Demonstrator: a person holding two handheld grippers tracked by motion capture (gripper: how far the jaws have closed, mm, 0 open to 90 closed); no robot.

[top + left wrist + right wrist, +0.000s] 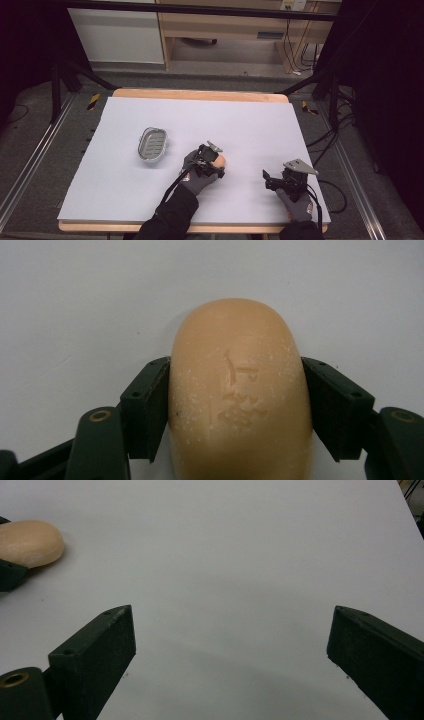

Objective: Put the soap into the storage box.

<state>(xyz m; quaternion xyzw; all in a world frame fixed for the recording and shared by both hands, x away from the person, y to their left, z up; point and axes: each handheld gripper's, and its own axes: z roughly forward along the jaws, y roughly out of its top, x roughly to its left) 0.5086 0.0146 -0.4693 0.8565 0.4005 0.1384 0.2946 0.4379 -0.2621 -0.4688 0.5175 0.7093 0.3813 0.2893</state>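
View from above: we see a white-covered bench (250, 125) carrying a metal soap dish (152, 145) toward its left and a tan bar of soap (220, 161) near the middle. The left gripper (212, 159) lies low at the soap; the right gripper (272, 181) sits well apart, toward the right front of the bench.

Left gripper view: the bar of soap (240, 395), stamped with a faint mark, sits between the two black jaws, each of which touches a long side of the bar. We judge the left gripper (235, 407) to be pinching the soap, which appears to rest on the bench surface rather than hang above it, though contact underneath is hidden.

Right gripper view: the right gripper (230, 650) has its jaws spread wide over bare bench and holds nothing; the soap (30, 542) appears at the far left edge.

Progress, as we read it: the grasp on the soap is made. The lift, the carry leftward and the placing into the dish, which looks empty, remain to be done.
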